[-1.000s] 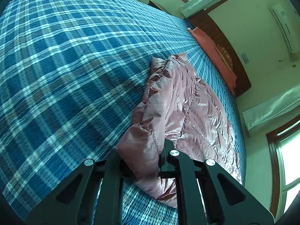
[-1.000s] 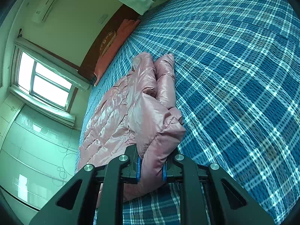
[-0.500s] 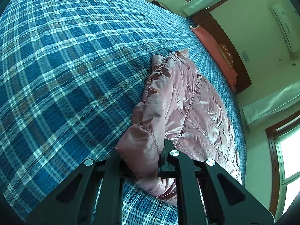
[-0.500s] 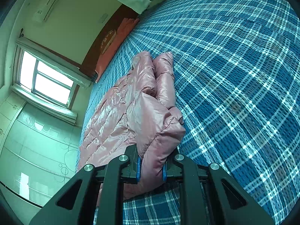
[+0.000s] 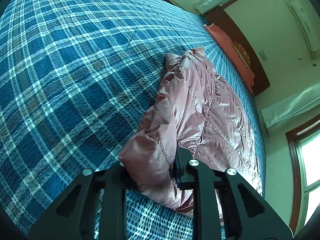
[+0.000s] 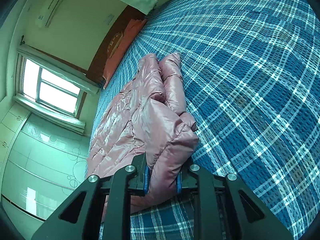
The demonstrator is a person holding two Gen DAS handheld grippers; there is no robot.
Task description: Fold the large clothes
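— Where's the jacket?

— The pink puffy jacket lies folded lengthwise on the bed, on its blue checked cover, stretching away toward the orange pillow at the wooden headboard.

— And the left gripper?

— A padded corner of the jacket sits between its fingers. Its jaws have just been opening a little, but the fabric still bulges out between them and looks pinched.

— The right gripper?

— Much the same: another thick fold of the jacket is squeezed between the two blue pads. These jaws have also just been easing apart, with the cloth still filling the gap.

— Anything else around?

— A window and an air conditioner on the wall.
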